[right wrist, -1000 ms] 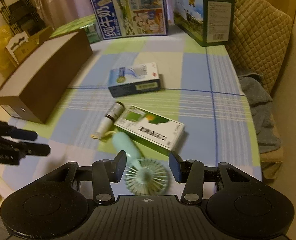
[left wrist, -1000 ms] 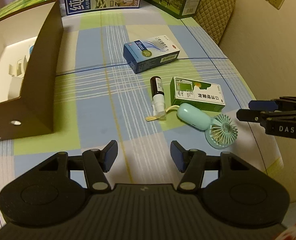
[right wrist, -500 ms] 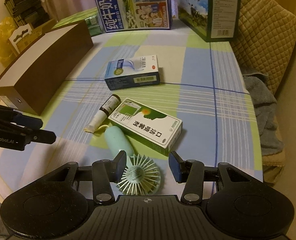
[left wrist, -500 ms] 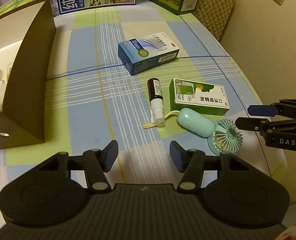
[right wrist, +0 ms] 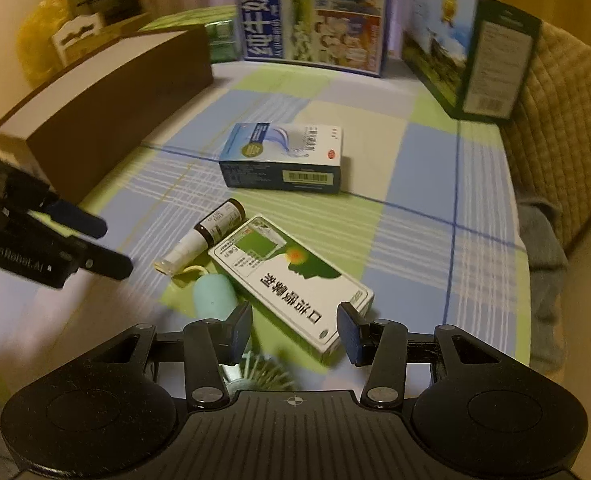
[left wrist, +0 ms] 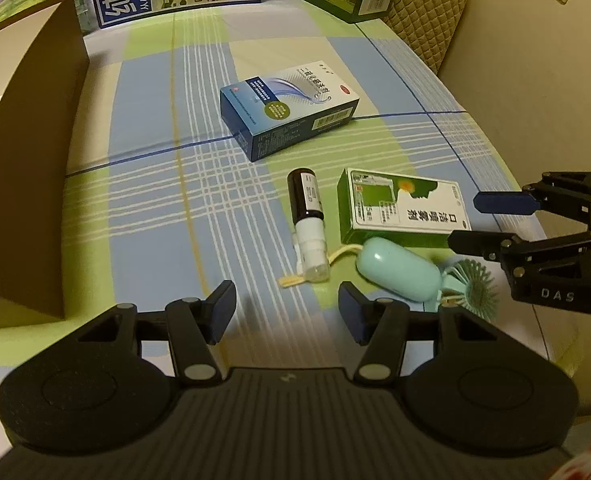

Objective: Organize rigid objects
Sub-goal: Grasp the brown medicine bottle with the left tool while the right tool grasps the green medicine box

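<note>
Four loose items lie ahead of the claws: green box (right wrist: pixel 291 284), fan (left wrist: pixel 407 268), spray bottle (left wrist: pixel 306 216), blue box (left wrist: pixel 289 108). The green box sits directly ahead of the right claw (right wrist: pixel 293 334), its near corner at the gap between the fingers but not touched; the fan lies under and left of that claw. The right claw stands spread, holding nothing. The left claw (left wrist: pixel 287 312) is likewise spread and empty, with the bottle just ahead of it. The brown open box (left wrist: pixel 23 168) stands well to its left on the checked worktop (left wrist: pixel 143 208).

Step in hand, by judgement: approach for a first pick. Next move calls for squaring the fingers across the green box's narrow sides before closing.
</note>
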Demonstrator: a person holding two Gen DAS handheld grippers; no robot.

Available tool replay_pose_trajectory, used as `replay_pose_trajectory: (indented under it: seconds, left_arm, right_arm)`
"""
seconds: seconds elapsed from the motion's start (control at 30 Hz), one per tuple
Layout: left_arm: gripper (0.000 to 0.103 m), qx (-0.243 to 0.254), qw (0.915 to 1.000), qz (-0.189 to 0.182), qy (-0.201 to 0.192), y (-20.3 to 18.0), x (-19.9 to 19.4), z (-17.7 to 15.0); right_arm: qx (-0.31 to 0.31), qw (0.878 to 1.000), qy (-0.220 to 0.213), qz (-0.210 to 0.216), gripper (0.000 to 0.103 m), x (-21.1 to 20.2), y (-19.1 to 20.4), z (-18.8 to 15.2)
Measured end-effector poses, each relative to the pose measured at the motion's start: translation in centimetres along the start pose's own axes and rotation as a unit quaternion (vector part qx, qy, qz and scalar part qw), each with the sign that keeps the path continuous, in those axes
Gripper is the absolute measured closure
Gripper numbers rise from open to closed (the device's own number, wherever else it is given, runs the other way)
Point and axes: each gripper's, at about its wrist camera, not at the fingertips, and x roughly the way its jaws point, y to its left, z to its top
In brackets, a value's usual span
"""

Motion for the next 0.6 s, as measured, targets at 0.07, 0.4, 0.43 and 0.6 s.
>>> replay_pose_trajectory:
  seconds: [0.07,0.4,0.43,0.6]
  left_arm:
    - [0.051,-0.001,1.0000,0.001,0.003,0.1,0.5,0.3]
    - [0.051,-0.015,0.9997,0.007,0.018,0.7,1.9,0.9]
    - [0.051,-0.016,0.9997,0.008,0.019,0.8,2.0,0.9]
    - [0.052,-0.020,0.9995,0.011,0.023,1.0,2.5,1.1]
  right_arm:
    - [-0.021,1.000,0.003,0.008,0.058,0.6,-0.2,0.1]
    - [-0.123,0.992,0.007,0.034,0.033,3.0,-0.5,0.9]
    - [-0.128,0.991,0.010,0.038,0.033,3.3,-0.5,1.0]
    - [-0.145,0.988,0.017,0.042,0.033,4.5,-0.7,1.2]
